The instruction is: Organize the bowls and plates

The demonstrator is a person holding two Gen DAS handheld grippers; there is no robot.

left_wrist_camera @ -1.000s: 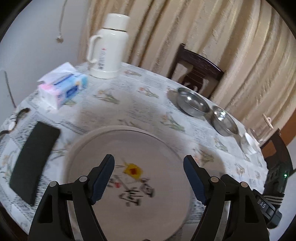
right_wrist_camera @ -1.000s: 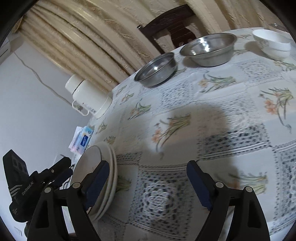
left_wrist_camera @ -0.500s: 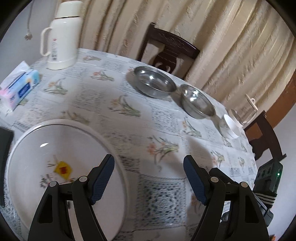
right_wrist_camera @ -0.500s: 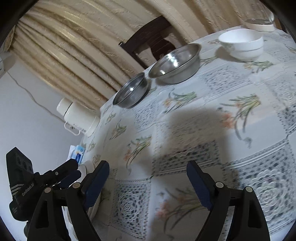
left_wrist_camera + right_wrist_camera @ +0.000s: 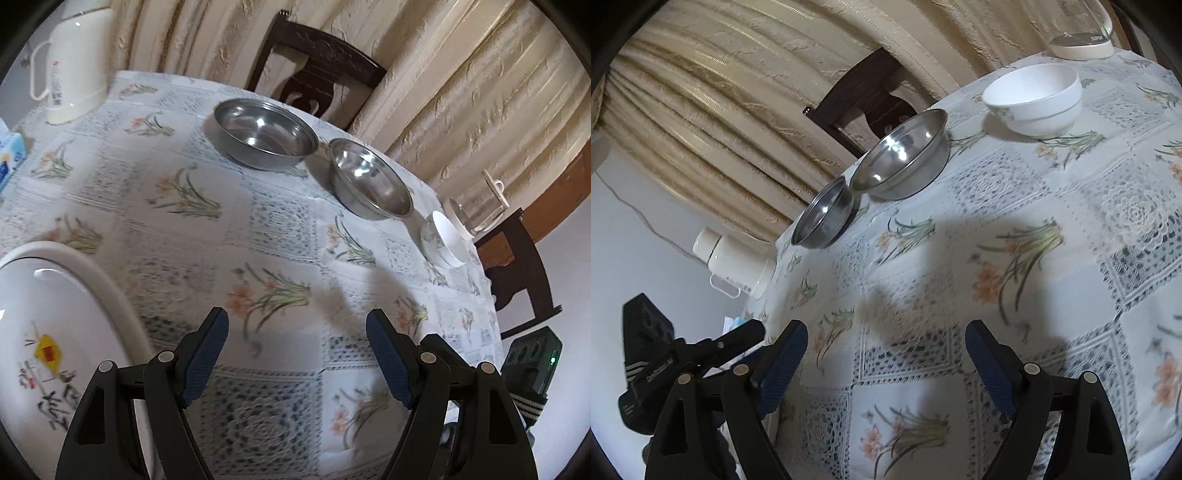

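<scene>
- The left gripper [image 5: 297,326] hangs over the flowered tablecloth [image 5: 258,229] with its blue-padded fingers [image 5: 205,354] spread wide, nothing between them and nothing touched.
- Just off its left finger lies a white plate [image 5: 55,332] with a yellow mark and dark writing; only the left wrist view shows it.
- Ahead of that claw, well apart from it, a wide steel bowl [image 5: 266,133] stands just beside a smaller steel bowl [image 5: 369,182], and a white bowl [image 5: 443,238] sits farther to the right.
- Far ahead to the left stands a cream thermos jug [image 5: 72,62]; a dark chair [image 5: 321,70] shows beyond the bowls.
- The right gripper [image 5: 886,345] is likewise held wide apart and empty above the cloth.
- Its view alone shows the other claw from the side, low to its left, and gives the white bowl's hollow plainly, ahead to the right.
- A glass pot [image 5: 1080,35] stands just beyond that bowl.
</scene>
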